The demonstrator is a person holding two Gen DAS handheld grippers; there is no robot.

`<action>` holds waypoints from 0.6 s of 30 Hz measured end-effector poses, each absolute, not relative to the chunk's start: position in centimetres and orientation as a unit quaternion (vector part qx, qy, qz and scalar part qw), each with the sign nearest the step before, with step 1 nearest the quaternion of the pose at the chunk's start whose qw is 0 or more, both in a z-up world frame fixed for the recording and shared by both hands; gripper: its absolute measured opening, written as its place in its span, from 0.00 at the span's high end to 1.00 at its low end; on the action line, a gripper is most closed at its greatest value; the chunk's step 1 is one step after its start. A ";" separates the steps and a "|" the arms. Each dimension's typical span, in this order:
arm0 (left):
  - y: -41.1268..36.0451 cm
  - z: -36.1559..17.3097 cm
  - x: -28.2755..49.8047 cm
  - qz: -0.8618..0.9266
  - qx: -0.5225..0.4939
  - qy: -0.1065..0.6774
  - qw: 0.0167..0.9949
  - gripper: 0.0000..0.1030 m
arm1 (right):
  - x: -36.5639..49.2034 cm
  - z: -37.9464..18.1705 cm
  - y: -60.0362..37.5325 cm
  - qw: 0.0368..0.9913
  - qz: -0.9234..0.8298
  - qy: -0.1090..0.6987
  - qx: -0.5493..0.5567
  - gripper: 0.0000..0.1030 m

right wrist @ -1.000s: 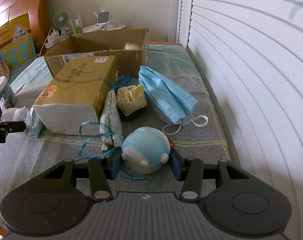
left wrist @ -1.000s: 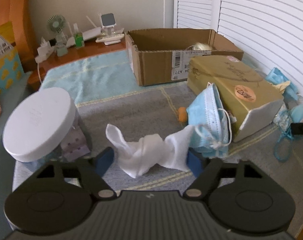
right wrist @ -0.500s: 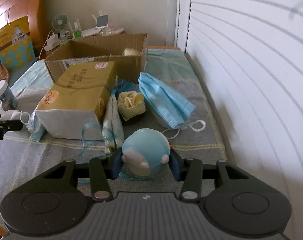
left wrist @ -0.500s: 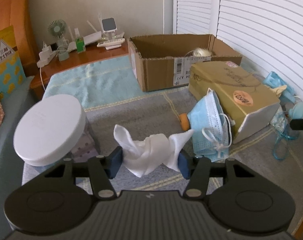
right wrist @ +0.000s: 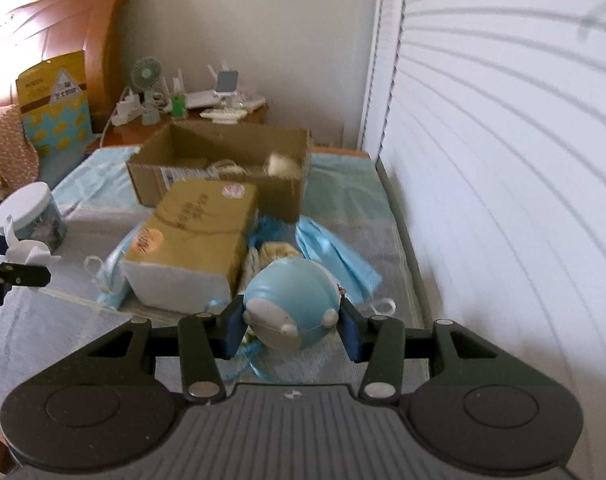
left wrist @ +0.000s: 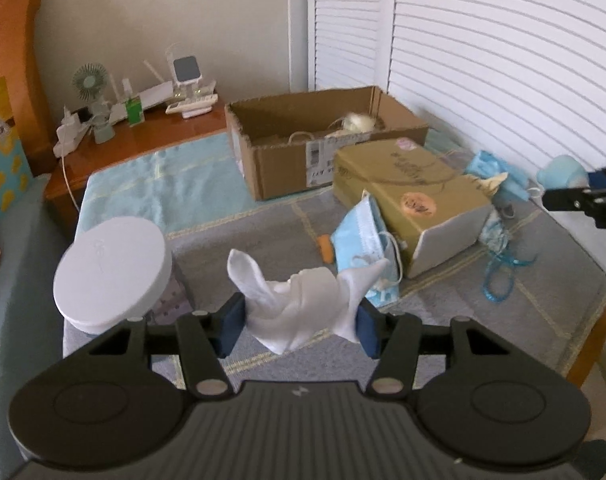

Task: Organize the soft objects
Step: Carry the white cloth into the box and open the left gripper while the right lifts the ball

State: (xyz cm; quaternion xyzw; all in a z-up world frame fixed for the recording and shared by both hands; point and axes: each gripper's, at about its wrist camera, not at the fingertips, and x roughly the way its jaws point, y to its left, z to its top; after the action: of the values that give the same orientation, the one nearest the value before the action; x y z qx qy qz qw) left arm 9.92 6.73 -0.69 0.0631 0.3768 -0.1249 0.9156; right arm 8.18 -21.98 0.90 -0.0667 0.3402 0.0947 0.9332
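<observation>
My left gripper is shut on a bunched white sock, which hangs lifted above the grey blanket. In the right wrist view my right gripper is shut on a round blue plush toy with white paws, raised off the bed. The same toy and the right gripper's fingers show at the right edge of the left wrist view. The left gripper's fingers with the sock appear at the left edge of the right wrist view. An open cardboard box stands at the back with a pale fluffy item inside.
A gold tissue box lies in front of the cardboard box, a blue face mask leaning on it. A white-lidded jar stands left. More masks, small cloth items and blue ribbon lie right. A nightstand with a fan is behind.
The left jaws closed onto the white sock and lifted it off the blanket. The right gripper rose with the blue plush toy held between its pads.
</observation>
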 end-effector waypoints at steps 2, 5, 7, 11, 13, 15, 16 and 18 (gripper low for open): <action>6.6 -0.1 10.0 -0.134 0.065 0.374 0.915 0.45 | 8.1 1.5 -21.6 0.935 0.105 0.332 -0.066 0.49; 6.2 0.9 10.5 -0.144 0.073 0.365 0.917 0.45 | 8.3 2.1 -21.0 0.937 0.116 0.322 -0.068 0.49; 5.8 1.6 11.0 -0.148 0.078 0.359 0.918 0.45 | 8.5 2.5 -20.6 0.938 0.127 0.316 -0.071 0.49; 5.2 2.9 12.9 -0.158 0.075 0.352 0.919 0.45 | 9.0 3.1 -19.9 0.939 0.143 0.305 -0.073 0.49; 4.9 3.7 14.2 -0.162 0.073 0.345 0.922 0.45 | 9.3 3.3 -19.6 0.939 0.149 0.300 -0.073 0.49; 4.4 4.4 15.6 -0.161 0.077 0.337 0.924 0.45 | 9.6 3.5 -19.4 0.940 0.154 0.297 -0.071 0.49; 4.1 4.8 16.4 -0.161 0.080 0.332 0.926 0.45 | 9.8 3.6 -19.3 0.940 0.155 0.294 -0.071 0.49; 3.5 5.5 18.2 -0.158 0.088 0.321 0.930 0.44 | 10.0 3.8 -19.3 0.941 0.159 0.291 -0.069 0.49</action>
State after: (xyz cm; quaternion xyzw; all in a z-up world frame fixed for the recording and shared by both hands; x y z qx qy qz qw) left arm 18.15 3.47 5.55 0.0878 0.3211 -0.1582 0.9296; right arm 10.05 -19.28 3.80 -0.0693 0.2912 0.1595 0.9407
